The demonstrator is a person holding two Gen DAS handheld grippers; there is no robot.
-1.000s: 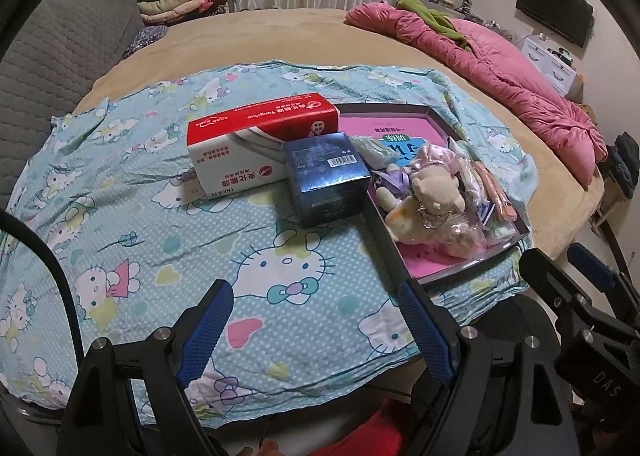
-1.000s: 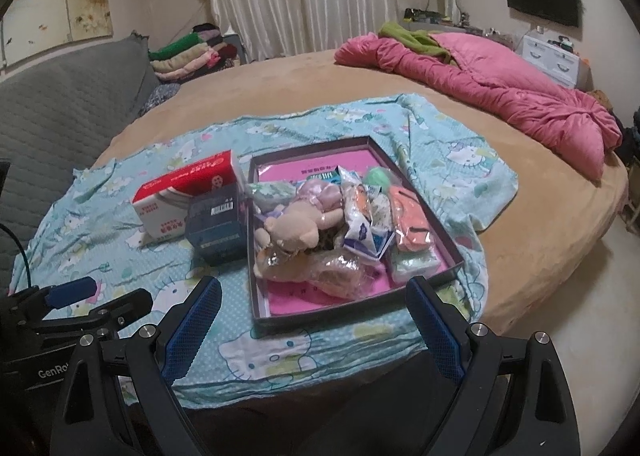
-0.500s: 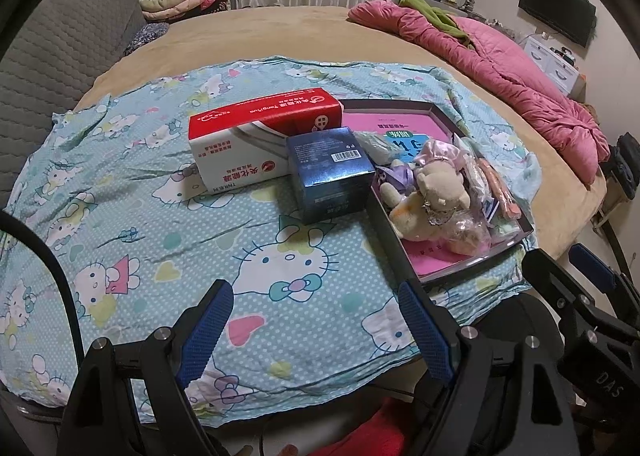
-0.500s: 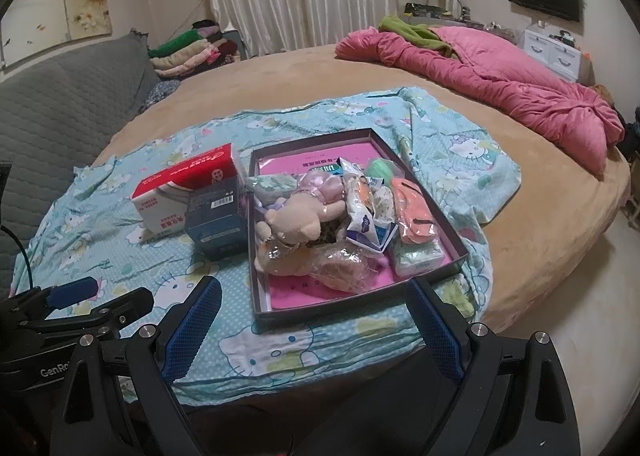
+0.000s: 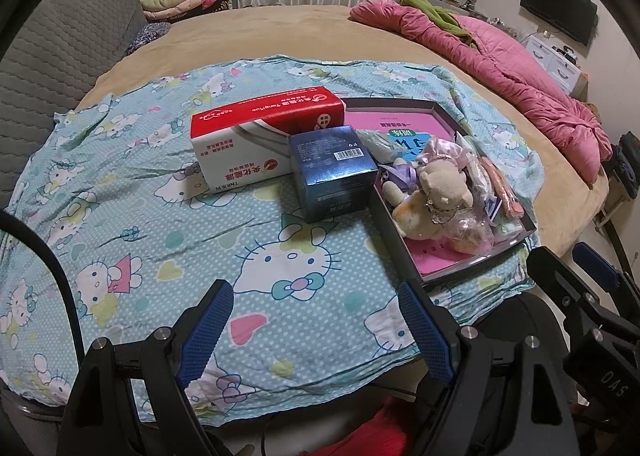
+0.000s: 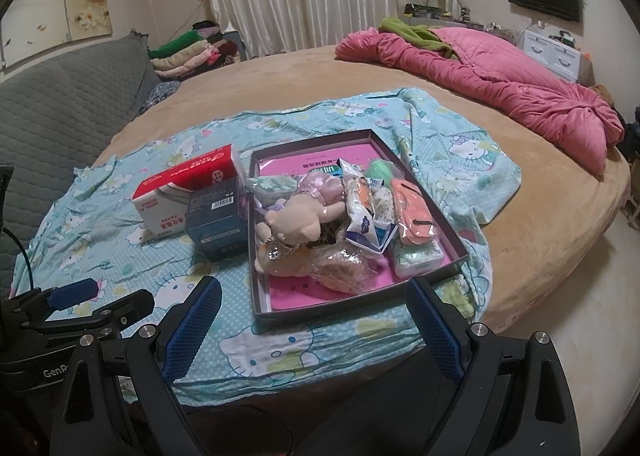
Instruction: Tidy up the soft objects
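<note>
Both the left gripper (image 5: 316, 330) and the right gripper (image 6: 314, 326) hung over the near edge of the patterned sheet (image 5: 168, 224) with fingers spread wide and nothing between them. The teddy bear (image 6: 294, 226) and plastic packets (image 6: 366, 222) lay heaped in the tray (image 6: 448, 232), beside a blue box (image 5: 334, 172) and a red-and-white box (image 5: 264, 136).

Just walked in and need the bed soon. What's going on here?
A person holds two grippers over the bed's near edge, the left gripper and right gripper both open and empty. A tray of soft things, a teddy among them, sits untouched beside two boxes. Sorting hasn't visibly started.
</note>
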